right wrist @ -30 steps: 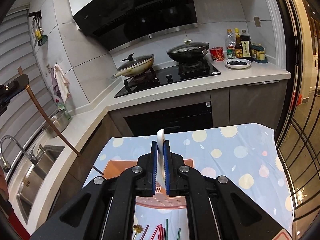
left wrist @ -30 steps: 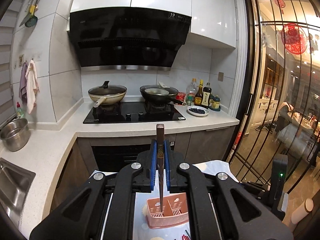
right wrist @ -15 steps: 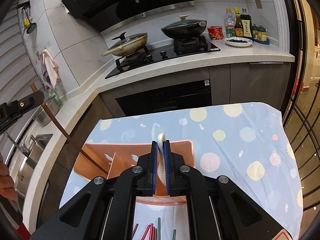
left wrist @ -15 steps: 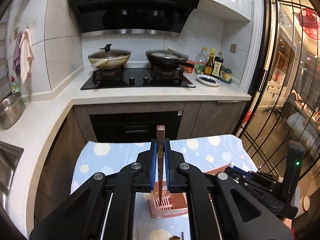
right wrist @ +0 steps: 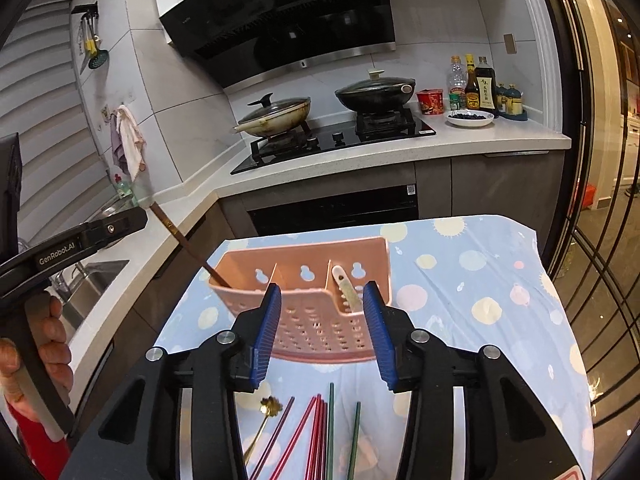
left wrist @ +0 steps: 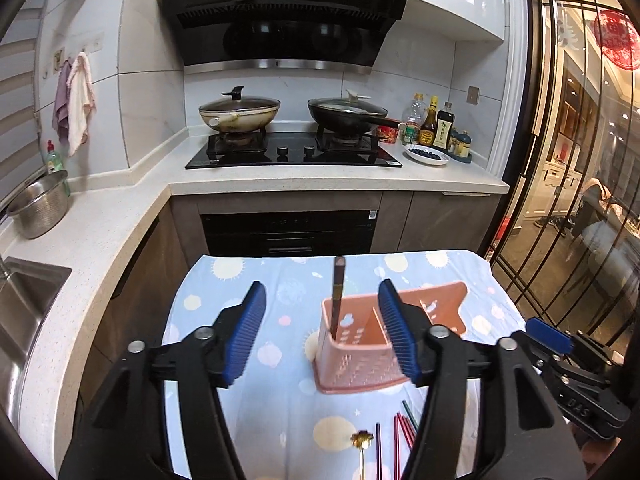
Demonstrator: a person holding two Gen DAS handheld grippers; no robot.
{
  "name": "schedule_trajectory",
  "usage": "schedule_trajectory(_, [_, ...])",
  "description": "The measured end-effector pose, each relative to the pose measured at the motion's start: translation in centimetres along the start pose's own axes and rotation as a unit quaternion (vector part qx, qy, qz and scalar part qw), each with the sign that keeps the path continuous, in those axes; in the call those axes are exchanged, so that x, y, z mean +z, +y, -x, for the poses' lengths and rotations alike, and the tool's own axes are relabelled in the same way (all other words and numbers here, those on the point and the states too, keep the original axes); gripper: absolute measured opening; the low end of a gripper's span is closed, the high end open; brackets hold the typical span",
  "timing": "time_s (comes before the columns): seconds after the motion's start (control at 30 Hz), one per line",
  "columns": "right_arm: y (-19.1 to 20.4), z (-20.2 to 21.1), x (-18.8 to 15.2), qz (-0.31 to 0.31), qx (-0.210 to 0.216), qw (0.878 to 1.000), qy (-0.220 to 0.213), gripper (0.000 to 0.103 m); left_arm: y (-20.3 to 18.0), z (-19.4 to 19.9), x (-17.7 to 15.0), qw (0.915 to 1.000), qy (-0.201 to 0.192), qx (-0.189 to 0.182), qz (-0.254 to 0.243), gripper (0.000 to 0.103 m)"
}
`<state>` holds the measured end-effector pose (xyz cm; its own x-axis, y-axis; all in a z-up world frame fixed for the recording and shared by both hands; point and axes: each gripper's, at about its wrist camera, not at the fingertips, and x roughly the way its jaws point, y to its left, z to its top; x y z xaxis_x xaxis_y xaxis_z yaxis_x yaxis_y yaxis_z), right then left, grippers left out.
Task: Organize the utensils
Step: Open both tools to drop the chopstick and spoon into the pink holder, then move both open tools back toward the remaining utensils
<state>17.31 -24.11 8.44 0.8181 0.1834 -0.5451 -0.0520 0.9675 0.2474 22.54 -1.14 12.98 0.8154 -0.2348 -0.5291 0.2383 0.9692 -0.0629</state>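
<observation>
Both grippers let go since the earlier frames. Left gripper [left wrist: 322,320] was clamped on the brown chopstick [left wrist: 337,292]; its jaws have just been opening and now stand wide apart with nothing pressed between the blue pads. Chopstick now stands on its own in the left end compartment of the pink holder [left wrist: 360,364], leaning slightly, top end at about 12 o'clock from the holder. Right gripper [right wrist: 322,322] was pinched on the white spoon [right wrist: 347,286]; its jaws have just been opening too, now partly apart, pads off the spoon. Spoon rests tilted in the right-hand compartment of the holder [right wrist: 312,320], handle up, seen between the two pads but not touched. Holder sits on the blue dotted cloth [right wrist: 480,280]; middle compartment looks bare as far as visible. Loose sticks [right wrist: 320,432], red and green, lie on the cloth at 6 o'clock from the holder, with a gold spoon [right wrist: 266,416] just left of them. Person's hand [right wrist: 36,344] grips the left tool's handle at 9 o'clock in the right wrist view. Left view now shows more cloth, less upper wall than before.
</observation>
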Motion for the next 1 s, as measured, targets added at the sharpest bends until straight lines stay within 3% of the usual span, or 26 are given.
schedule_trajectory(0.23, [1.2, 5.2, -6.2, 0.044, -0.051, 0.998, -0.003, 0.048, 1.5, 5.7, -5.0, 0.9998, -0.017, 0.007, 0.012, 0.066])
schedule_trajectory(0.47, [0.3, 7.4, -12.6, 0.02, -0.05, 0.998, 0.04, 0.048, 2.7, 9.4, -10.9, 0.9998, -0.002, 0.016, 0.011, 0.072])
schedule_trajectory(0.73, [-0.1, 8.1, -17.9, 0.011, -0.074, 0.994, 0.074, 0.048, 2.6, 9.0, -18.6, 0.9963, 0.082, -0.005, 0.025, 0.072])
schedule_trajectory(1.0, [-0.7, 8.1, -20.8, -0.004, -0.075, 0.992, 0.098, 0.048, 0.3, 7.7, -23.7, 0.9898, 0.14, -0.021, 0.01, 0.072])
